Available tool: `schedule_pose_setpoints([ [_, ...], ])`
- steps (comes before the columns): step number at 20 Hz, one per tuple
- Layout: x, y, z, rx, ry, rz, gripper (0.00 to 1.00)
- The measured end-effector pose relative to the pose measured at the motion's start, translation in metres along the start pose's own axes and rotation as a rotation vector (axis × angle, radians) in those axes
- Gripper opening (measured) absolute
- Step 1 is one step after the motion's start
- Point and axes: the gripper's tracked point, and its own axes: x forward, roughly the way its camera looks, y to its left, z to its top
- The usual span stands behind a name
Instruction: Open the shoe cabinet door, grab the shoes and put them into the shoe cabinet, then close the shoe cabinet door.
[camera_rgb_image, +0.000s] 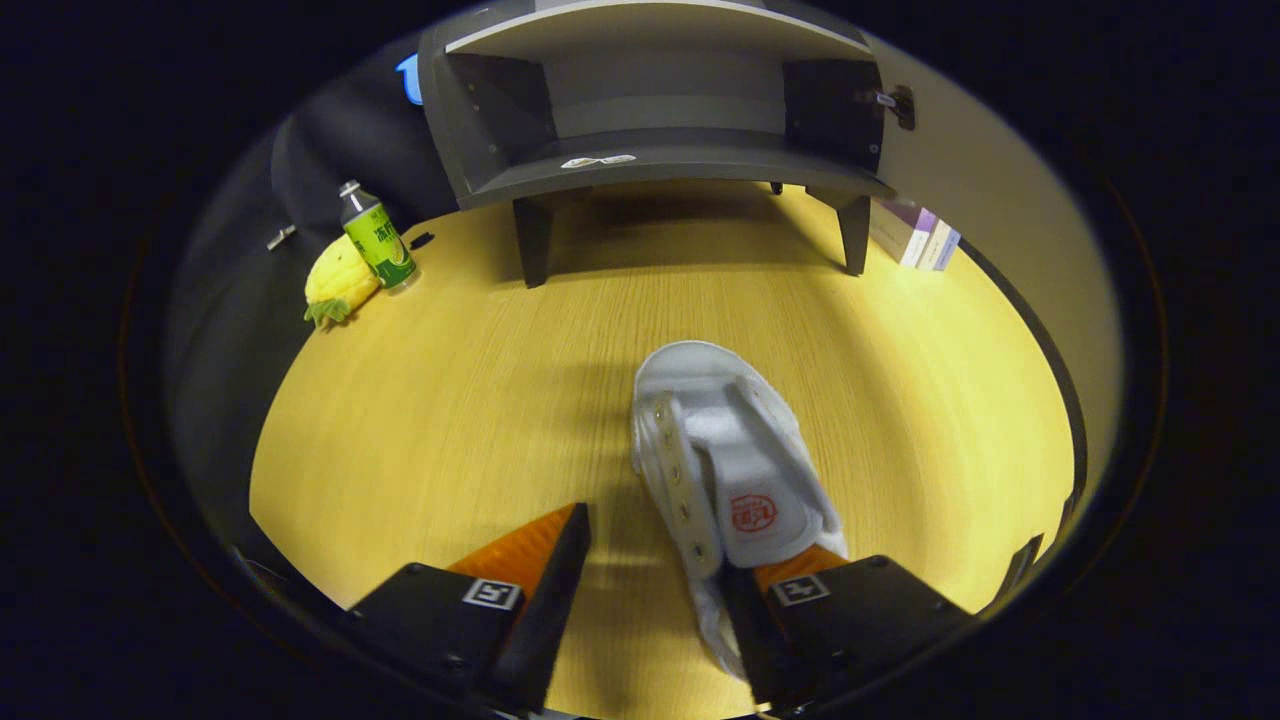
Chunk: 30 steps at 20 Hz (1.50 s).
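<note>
I have the hand-held gripper (655, 590) spread around the white shoe's (715, 470) heel, toe aimed at the open cabinet (650, 165)

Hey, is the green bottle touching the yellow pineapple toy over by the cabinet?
Touching. In the gripper view the green bottle stands against the pineapple toy, no floor between them. The open gripper is far off, at the white shoe.

White shoe (722, 470) on wooden table (450, 400), gripper (665, 545) fingers spread, right finger against shoe, cabinet (650, 110) open beyond
</note>
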Motion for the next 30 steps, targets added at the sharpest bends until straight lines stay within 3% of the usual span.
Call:
schedule_pose_setpoints([
  [2, 0.003, -0.008, 0.005, 0.000, 0.001, -0.023, 0.56],
  [6, 0.004, -0.002, 0.006, 0.029, 0.021, 0.015, 0.11],
  [8, 0.008, -0.001, 0.006, 0.024, 0.021, 0.027, 0.06],
  [19, -0.032, 0.006, 0.041, -0.030, -0.093, 0.054, 0.06],
  [30, -0.172, 0.030, 0.161, -0.104, -0.381, 0.092, 0.06],
])
